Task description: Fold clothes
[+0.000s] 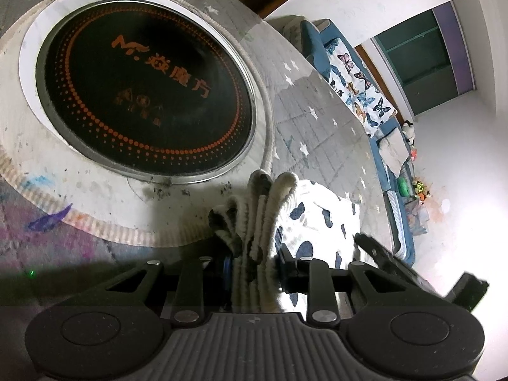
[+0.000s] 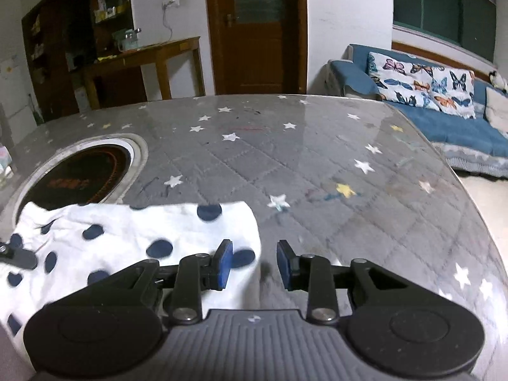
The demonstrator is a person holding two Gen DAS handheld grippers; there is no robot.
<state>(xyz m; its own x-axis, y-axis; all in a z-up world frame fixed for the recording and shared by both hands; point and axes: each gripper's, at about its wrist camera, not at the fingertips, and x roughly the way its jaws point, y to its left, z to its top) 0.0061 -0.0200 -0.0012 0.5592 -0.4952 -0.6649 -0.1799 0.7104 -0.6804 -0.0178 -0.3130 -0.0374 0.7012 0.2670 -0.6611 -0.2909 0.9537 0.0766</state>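
Note:
A white garment with dark blue spots (image 2: 127, 241) lies on the grey star-patterned table cover (image 2: 301, 165) at the lower left of the right wrist view. My left gripper (image 1: 254, 254) is shut on a bunched, ribbed edge of that garment (image 1: 263, 216), whose folds stand up between the fingers; the rest of the cloth (image 1: 317, 222) spreads to the right. My right gripper (image 2: 254, 263) is open and empty, its blue pads (image 2: 223, 263) hovering over the garment's right edge. The other gripper's tip shows at the left edge (image 2: 16, 257).
A round black induction cooktop (image 1: 146, 89) with orange lettering sits inset in the table, also at left in the right wrist view (image 2: 79, 177). A blue sofa with butterfly cushions (image 2: 428, 95) stands beyond the table's right edge. A wooden door (image 2: 257, 28) and a side table (image 2: 143, 63) are behind.

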